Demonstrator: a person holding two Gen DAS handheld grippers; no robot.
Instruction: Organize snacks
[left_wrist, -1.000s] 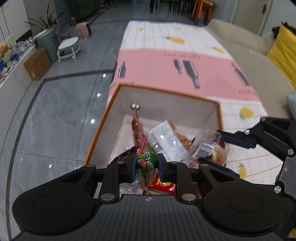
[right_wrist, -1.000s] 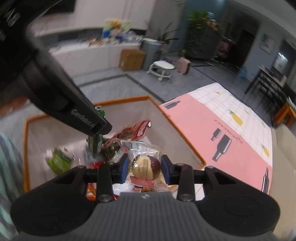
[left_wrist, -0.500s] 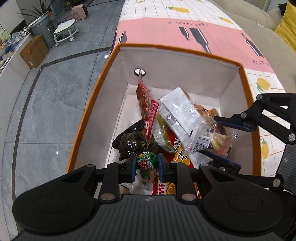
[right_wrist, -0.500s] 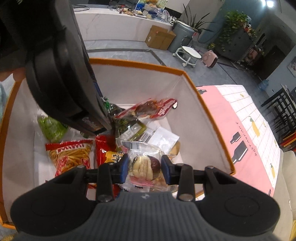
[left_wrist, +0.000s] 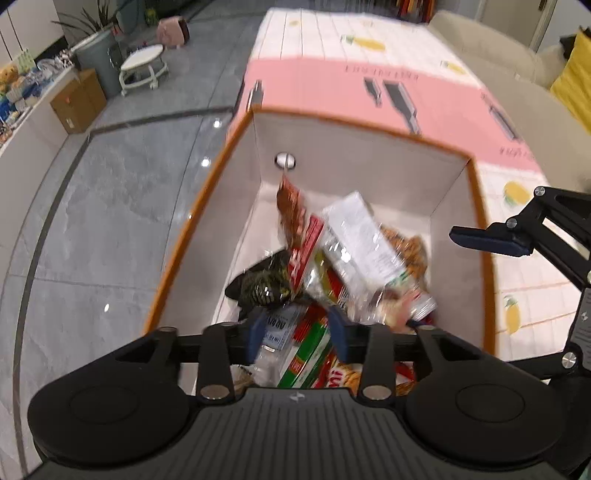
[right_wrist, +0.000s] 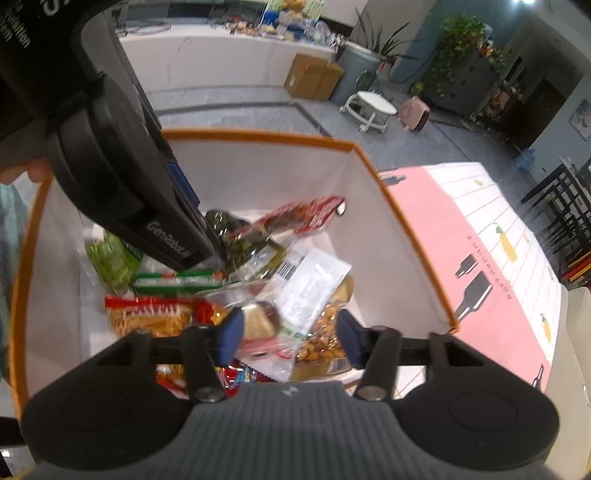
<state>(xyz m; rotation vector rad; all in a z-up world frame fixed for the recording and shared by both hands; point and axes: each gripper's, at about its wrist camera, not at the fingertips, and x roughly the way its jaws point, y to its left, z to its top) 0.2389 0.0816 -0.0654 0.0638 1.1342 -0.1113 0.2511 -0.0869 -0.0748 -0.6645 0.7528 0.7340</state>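
An orange-rimmed white box (left_wrist: 192, 236) holds several snack packets. My left gripper (left_wrist: 297, 332) hangs over its near end, its jaws opening. A green-and-red stick pack (left_wrist: 306, 350) lies below and between them, and neither pad presses it. My right gripper (right_wrist: 290, 334) is over the box too, its jaws opening. A clear packet with a round brown-and-cream bun (right_wrist: 258, 321) rests by its left pad, free of the right one. In the left wrist view one of the right gripper's fingers (left_wrist: 491, 240) shows above the box's right wall. The left gripper's body (right_wrist: 147, 206) fills the right wrist view's upper left.
The box (right_wrist: 406, 229) stands at the edge of a table under a pink and white cloth (left_wrist: 424, 92). A beige sofa (left_wrist: 498, 48) with a yellow cushion (left_wrist: 572, 66) lies beyond. Grey tiled floor (left_wrist: 92, 221), a white stool (left_wrist: 142, 66) and a cardboard carton (left_wrist: 77, 103) lie to the left.
Both grippers have spread their jaws. The green-and-red pack has dropped from the left gripper onto the pile, and the bun packet has come loose from the right gripper, which sank slightly.
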